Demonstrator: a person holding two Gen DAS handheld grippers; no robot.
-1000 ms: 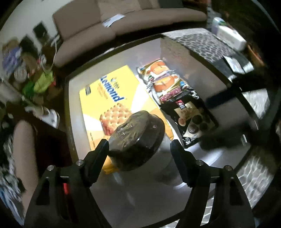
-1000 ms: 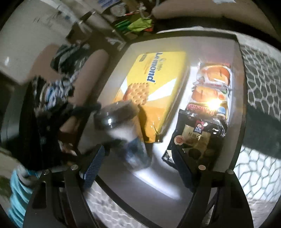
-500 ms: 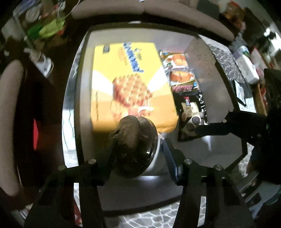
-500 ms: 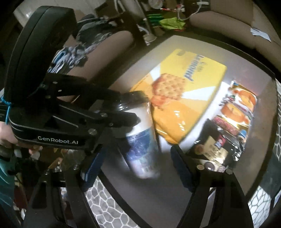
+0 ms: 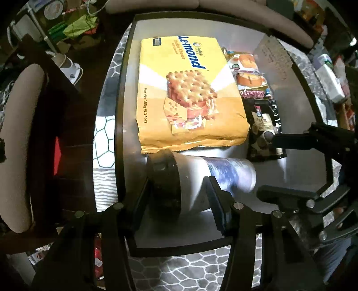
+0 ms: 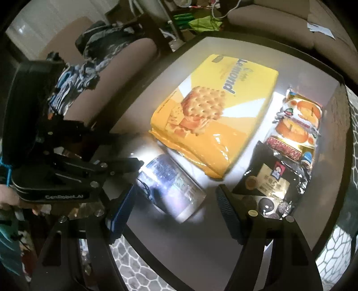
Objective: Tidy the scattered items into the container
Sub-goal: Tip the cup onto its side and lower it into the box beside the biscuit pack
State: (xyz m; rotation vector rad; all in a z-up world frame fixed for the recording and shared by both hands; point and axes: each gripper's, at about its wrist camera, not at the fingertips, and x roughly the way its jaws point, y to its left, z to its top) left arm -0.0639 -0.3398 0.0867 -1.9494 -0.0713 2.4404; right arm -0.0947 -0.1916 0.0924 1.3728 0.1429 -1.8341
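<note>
A white jar with a black lid (image 5: 192, 179) lies tipped on its side, held near the lid end between my left gripper's (image 5: 176, 197) fingers; the jar shows in the right wrist view (image 6: 172, 185) too. My right gripper (image 6: 176, 210) is open, its fingers on either side of the jar's base end. A yellow Lemond cracker pack (image 5: 190, 94) lies flat behind the jar. An orange cake pack (image 5: 248, 76) and a black snack bag (image 5: 264, 129) lie to its right.
All items sit on a dark-rimmed tray-like glass table (image 5: 125, 112). A patterned rug (image 5: 197, 268) lies below. A beige sofa (image 6: 290, 18) stands behind, and a chair with clothes (image 6: 94, 67) to the left.
The jar went from upright to lying on its side as my left gripper closed on it and tilted it. My right gripper moved in around its base end.
</note>
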